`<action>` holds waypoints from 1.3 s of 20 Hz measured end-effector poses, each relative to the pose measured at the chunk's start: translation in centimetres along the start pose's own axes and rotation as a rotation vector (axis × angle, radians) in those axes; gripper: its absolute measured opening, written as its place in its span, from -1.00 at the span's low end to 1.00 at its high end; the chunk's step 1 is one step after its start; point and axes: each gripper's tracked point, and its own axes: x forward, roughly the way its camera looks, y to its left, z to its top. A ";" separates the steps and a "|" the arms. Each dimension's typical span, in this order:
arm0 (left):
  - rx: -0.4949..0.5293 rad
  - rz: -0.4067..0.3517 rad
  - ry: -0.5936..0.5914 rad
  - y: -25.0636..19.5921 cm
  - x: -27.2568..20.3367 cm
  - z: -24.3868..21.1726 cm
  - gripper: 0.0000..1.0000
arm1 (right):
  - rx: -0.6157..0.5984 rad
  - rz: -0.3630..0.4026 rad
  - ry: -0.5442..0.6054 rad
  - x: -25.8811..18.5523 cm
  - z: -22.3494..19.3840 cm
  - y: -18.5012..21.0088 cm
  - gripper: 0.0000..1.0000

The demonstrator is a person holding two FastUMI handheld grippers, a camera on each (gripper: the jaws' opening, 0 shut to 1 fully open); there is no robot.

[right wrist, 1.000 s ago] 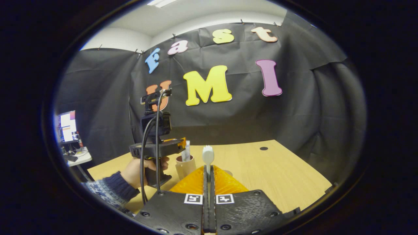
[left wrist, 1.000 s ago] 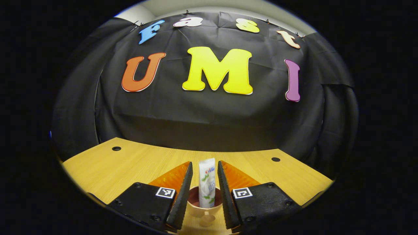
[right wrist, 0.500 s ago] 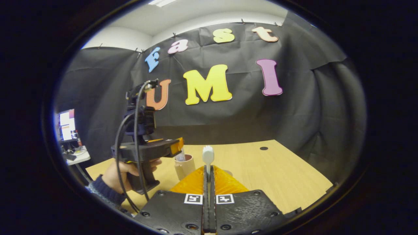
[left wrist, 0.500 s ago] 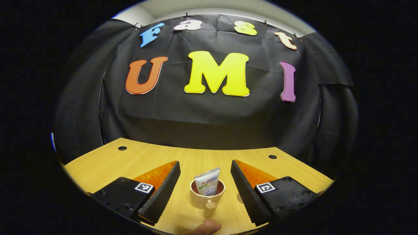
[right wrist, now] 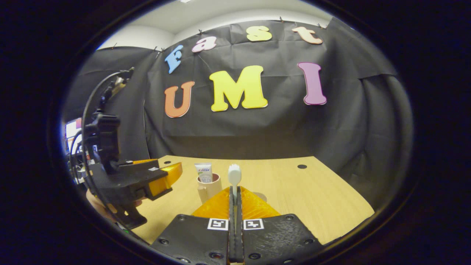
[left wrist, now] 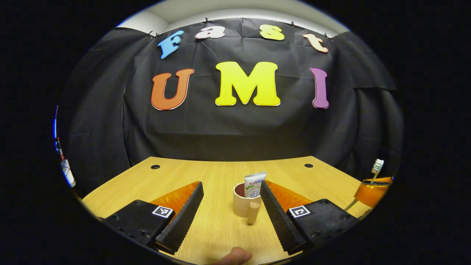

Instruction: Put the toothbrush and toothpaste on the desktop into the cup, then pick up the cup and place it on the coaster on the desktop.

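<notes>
Jaws: left gripper (left wrist: 231, 213) wide, empty; right gripper (right wrist: 235, 200) clamped on toothbrush (right wrist: 234, 176).
Toothpaste (left wrist: 254, 179) stands in cup (left wrist: 243, 200). Brush upright, bristles up; cup ahead-left of right jaws, so right hand is the nearer one.

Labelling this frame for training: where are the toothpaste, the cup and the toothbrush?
toothpaste (left wrist: 254, 183): left gripper view, tube's flat upper end.
cup (left wrist: 241, 204): left gripper view, outer wall.
toothbrush (right wrist: 234, 173): right gripper view, bristle head.

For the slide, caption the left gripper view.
Left gripper open before the cup holding the toothpaste; toothbrush waits at right.
</notes>
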 end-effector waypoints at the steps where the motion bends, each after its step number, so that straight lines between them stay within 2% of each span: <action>1: -0.011 -0.013 -0.001 -0.1 -0.8 0.1 0.96 | -0.002 -0.001 -0.004 0.5 0.7 0.2 -0.99; 3: -0.025 -0.035 -0.021 -0.4 -2.3 1.0 0.96 | 0.000 0.007 -0.013 1.6 2.4 0.9 -0.99; 7: 0.020 -0.058 -0.064 -0.2 -4.2 2.2 0.96 | -0.012 0.038 -0.044 3.5 6.3 3.0 -0.99; 11: 0.004 -0.045 -0.058 1.4 -4.7 2.0 0.95 | -0.037 0.038 -0.085 5.8 9.8 4.1 -0.99; 13: -0.015 -0.033 -0.054 2.2 -4.7 2.1 0.96 | -0.031 0.068 -0.093 7.0 10.8 5.2 -0.99; 14: -0.016 -0.025 -0.059 2.6 -4.6 2.3 0.96 | -0.023 0.108 -0.104 7.6 11.1 6.1 -1.00; 15: -0.015 -0.012 -0.066 3.3 -4.4 2.5 0.96 | -0.021 0.136 -0.105 8.4 11.0 6.8 -1.00; 20: -0.042 -0.006 -0.080 5.5 -3.3 2.3 0.95 | -0.051 0.140 -0.037 12.6 8.1 7.1 -0.99; 22: -0.042 0.027 -0.073 6.9 -2.9 2.1 0.96 | -0.037 0.142 -0.014 14.0 7.0 7.1 -0.99; 26: -0.068 0.032 -0.052 7.6 -2.3 1.5 0.95 | -0.013 0.144 0.013 16.4 5.7 7.4 -0.99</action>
